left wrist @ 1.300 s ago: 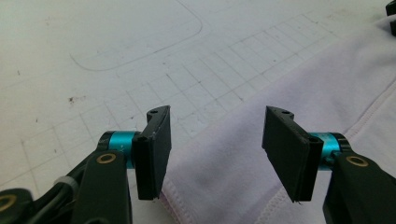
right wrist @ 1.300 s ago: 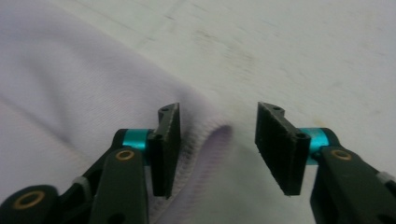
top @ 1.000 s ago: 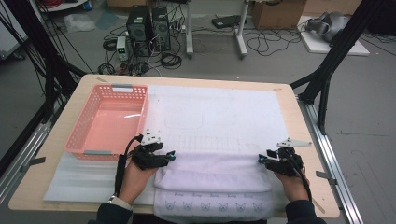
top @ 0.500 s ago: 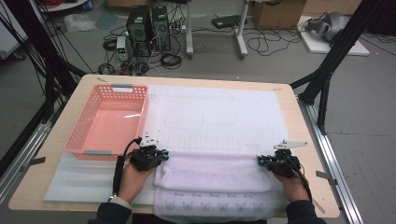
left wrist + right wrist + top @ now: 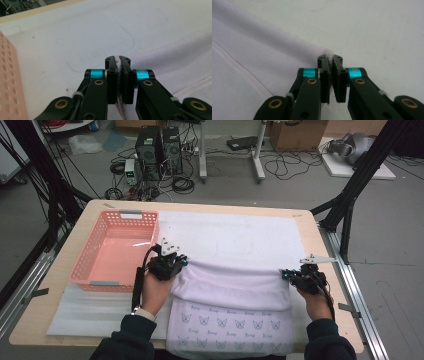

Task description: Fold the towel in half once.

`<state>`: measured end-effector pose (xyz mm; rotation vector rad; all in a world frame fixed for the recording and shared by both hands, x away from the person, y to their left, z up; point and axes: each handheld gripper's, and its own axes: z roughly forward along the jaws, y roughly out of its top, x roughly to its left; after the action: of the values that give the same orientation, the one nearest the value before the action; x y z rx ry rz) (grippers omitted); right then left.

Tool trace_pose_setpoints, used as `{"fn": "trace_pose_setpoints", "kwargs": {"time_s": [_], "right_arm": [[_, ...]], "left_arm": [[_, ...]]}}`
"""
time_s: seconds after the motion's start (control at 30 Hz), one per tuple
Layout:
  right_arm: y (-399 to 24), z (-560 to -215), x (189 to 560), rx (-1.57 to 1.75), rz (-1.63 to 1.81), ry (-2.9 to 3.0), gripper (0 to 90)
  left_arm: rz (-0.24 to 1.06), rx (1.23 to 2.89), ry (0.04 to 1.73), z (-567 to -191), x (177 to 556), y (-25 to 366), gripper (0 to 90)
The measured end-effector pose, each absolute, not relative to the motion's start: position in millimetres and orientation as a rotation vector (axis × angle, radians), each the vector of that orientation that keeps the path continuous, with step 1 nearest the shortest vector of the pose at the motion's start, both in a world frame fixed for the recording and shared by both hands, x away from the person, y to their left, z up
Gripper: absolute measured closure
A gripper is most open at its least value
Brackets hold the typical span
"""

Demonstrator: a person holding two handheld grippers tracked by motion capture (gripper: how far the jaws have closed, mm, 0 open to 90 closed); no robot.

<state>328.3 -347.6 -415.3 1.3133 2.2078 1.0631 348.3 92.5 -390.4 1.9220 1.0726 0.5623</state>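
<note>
Now the left hand-held gripper [image 5: 167, 261] and the right hand-held gripper [image 5: 305, 276] each pinch a corner of the pale cloth [image 5: 235, 287]. In the left gripper view the jaws are pressed together on a thin fold of the cloth [image 5: 175, 62]. The right gripper view shows the same thing, with a bit of cloth [image 5: 249, 50] squeezed between the jaws. Both sets of jaws have just been closing, and the cloth is caught in them.

The cloth lies on the white mat [image 5: 230, 232] that covers the surface [image 5: 95, 210], near the person's side. Its near part, with little butterfly prints, hangs over the edge. The folded edge is lifted a bit between the two hands. A pink basket [image 5: 90, 275] sits just beside the left hand.

What could go wrong? Each pinch looks small, right at the tip of the jaws. If one hand pulls harder or faster than the other, a corner could slip out and the fold would flop down crooked. The left hand is close to the basket, so it might bump it. The hanging part could also drag the cloth off the surface.
</note>
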Motion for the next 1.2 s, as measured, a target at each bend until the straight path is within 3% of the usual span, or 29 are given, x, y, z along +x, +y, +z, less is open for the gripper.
{"fn": "trace_pose_setpoints", "kwargs": {"time_s": [0.43, 0.7, 0.73, 0.8, 0.9, 1.2], "right_arm": [[-347, -395, 375, 1.309, 1.041, 2.154, 85.5], [-345, -395, 392, 1.338, 1.045, 2.125, 85.1], [-344, -395, 392, 1.341, 1.042, 2.123, 83.2], [-344, -397, 392, 1.365, 1.066, 2.116, 69.8], [-346, -397, 387, 1.382, 1.090, 2.094, 61.8], [-347, -396, 373, 1.367, 1.124, 2.174, 60.8]], "left_arm": [[0.555, 1.836, 1.197, -376, 397, 91, 85.2], [0.551, 1.846, 1.207, -374, 406, 89, 84.6], [0.526, 1.850, 1.214, -376, 406, 88, 82.2], [0.498, 1.870, 1.216, -377, 405, 85, 68.8], [0.509, 1.857, 1.168, -375, 397, 80, 59.0], [0.462, 1.918, 1.144, -403, 379, 75, 50.9]]}}
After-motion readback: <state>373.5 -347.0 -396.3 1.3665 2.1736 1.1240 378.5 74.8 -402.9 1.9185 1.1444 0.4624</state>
